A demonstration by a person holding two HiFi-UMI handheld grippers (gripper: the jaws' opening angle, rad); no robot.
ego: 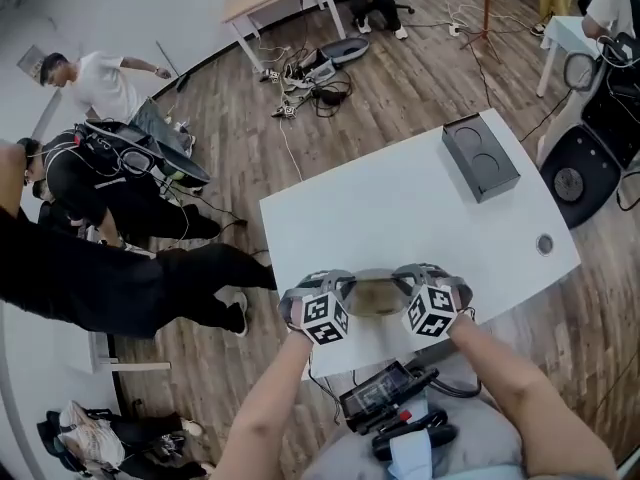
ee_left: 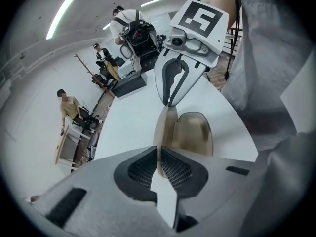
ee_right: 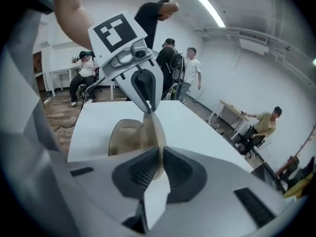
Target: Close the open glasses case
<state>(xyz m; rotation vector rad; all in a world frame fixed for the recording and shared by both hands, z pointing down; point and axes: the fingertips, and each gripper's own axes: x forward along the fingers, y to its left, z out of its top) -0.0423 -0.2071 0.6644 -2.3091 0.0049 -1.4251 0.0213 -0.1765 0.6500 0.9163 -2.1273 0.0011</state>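
Brown glasses case (ego: 375, 293), white table (ego: 400, 218)

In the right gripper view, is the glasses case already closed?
No, the glasses case lies open, its lid standing upright, pinched by the right gripper.

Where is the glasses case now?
The glasses case is at the near edge of the white table, head view, between the left tool and right tool, each gripping one end.

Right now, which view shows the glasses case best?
The left gripper view: the glasses case sits central, base hollow visible, lid raised edge-on. The right gripper view matches from the other end; the head view shows it small.
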